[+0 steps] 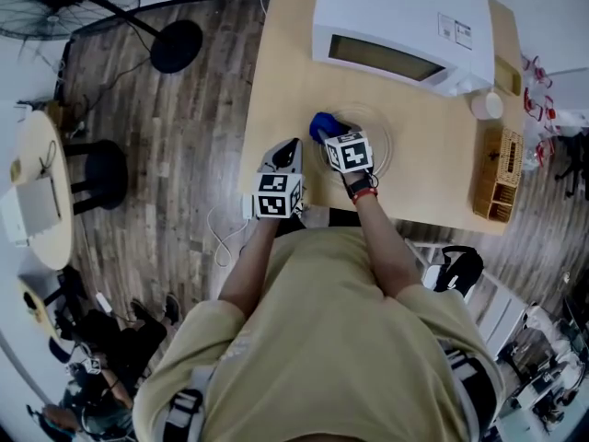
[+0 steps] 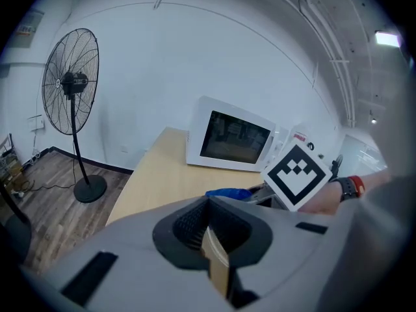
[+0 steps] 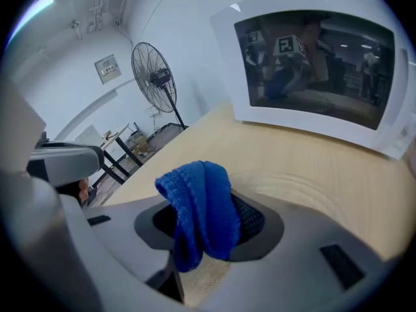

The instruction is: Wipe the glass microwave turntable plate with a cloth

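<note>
Right gripper is clamped on one blue cloth, which is bunched and pointed far-left over the left rim of the single round glass plate. The plate is laid flat on the table, nearer than the one microwave. Left gripper is held left of the plate with its jaws drawn together.

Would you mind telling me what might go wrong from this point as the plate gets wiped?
1. The left gripper sits shut beside the glass turntable plate, apparently not holding it, so wiping pressure may slide the plate across the table.
2. The blue cloth is only a small bunch in the right gripper, so the hard jaw tips might scrape the glass.
</note>
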`<state>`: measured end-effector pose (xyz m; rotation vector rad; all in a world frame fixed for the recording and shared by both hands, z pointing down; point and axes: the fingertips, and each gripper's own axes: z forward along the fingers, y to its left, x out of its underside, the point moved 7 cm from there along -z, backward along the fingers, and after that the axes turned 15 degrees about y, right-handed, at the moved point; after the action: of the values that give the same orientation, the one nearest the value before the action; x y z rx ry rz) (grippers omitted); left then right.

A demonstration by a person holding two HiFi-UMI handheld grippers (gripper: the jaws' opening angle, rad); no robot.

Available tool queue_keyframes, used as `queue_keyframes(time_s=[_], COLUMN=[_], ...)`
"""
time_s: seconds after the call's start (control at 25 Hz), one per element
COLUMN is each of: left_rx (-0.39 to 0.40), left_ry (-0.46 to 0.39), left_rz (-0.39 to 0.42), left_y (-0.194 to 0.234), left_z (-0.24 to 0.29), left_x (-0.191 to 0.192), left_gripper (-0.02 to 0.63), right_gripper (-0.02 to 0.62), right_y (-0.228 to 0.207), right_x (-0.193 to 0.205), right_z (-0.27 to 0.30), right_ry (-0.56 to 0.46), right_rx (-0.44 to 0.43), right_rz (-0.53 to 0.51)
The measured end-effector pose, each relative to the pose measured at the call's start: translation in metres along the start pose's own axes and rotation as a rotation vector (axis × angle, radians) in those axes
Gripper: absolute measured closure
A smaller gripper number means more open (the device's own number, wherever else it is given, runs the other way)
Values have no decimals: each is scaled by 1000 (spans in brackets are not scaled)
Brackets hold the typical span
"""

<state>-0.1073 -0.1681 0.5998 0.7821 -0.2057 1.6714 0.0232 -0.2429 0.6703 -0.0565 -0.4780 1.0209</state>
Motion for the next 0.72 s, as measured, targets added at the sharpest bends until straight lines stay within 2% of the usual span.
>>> queue_keyframes(time_s=[0.28,0.72], left_rx=[-1,17], left_ry=[3,8], left_rz=[-6,1], left_y=[3,-7], left_z=[-2,7], left_x=[1,-2], left_gripper=[586,588], right_gripper=[414,414], right_y=[4,-3], right_x=[-2,2], right_z=[10,8], right_ry=[61,61], right_rx=[36,24], right_rz=[-45,-42])
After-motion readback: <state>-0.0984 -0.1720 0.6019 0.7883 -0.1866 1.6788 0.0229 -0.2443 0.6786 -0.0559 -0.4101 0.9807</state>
